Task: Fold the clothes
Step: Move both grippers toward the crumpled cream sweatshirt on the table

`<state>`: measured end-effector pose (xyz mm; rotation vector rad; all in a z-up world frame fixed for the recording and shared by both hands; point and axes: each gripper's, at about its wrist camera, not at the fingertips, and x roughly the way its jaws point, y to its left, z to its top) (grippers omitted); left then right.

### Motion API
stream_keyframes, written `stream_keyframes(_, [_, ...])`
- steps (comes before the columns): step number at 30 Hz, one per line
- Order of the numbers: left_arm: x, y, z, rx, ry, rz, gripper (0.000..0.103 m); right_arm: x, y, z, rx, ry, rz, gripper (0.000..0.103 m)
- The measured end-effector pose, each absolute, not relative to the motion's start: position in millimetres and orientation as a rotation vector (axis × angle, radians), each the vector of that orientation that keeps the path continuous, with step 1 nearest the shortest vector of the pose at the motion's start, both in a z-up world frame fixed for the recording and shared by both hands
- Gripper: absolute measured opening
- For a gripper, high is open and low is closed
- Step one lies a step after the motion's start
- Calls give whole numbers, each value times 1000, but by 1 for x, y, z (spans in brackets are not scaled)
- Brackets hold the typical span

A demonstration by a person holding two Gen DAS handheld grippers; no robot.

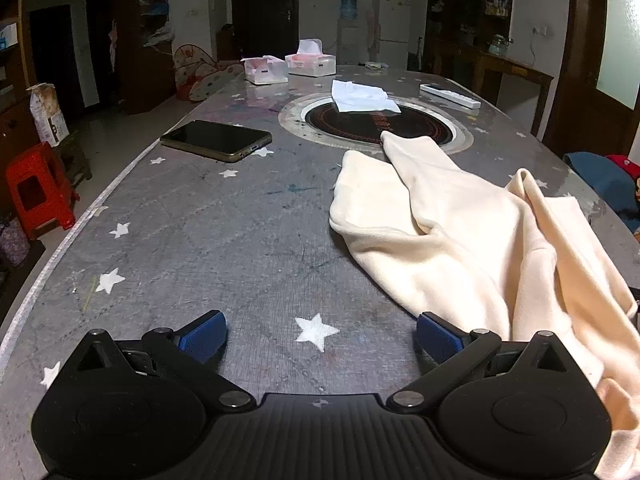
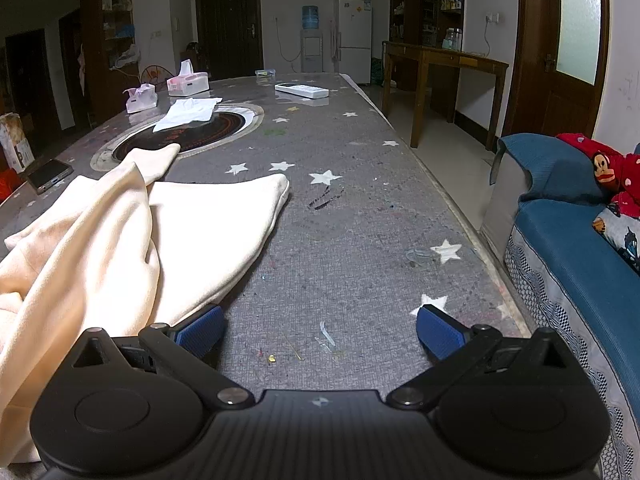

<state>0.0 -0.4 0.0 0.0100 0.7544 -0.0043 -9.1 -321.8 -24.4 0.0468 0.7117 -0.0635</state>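
Note:
A cream garment (image 1: pixel 472 236) lies rumpled on the grey star-patterned table (image 1: pixel 224 248), its two legs or sleeves pointing away toward the round black hob. In the right wrist view the garment (image 2: pixel 132 236) fills the left side. My left gripper (image 1: pixel 320 338) is open and empty over bare table, the garment just beside its right finger. My right gripper (image 2: pixel 320 334) is open and empty over bare table (image 2: pixel 360 220), its left finger at the garment's near edge.
A phone (image 1: pixel 218 140), a white cloth (image 1: pixel 362 96) on the round hob (image 1: pixel 376 122), two tissue boxes (image 1: pixel 310 62) and a remote (image 1: pixel 450 96) lie farther back. A red stool (image 1: pixel 38 188) stands left of the table; a blue sofa (image 2: pixel 576 232) stands right.

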Motion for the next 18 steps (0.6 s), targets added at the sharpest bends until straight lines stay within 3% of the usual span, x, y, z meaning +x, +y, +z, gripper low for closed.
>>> stream_keyframes(18, [-31, -17, 31, -12, 668, -56, 103, -56, -310, 7, 55, 635, 61, 103])
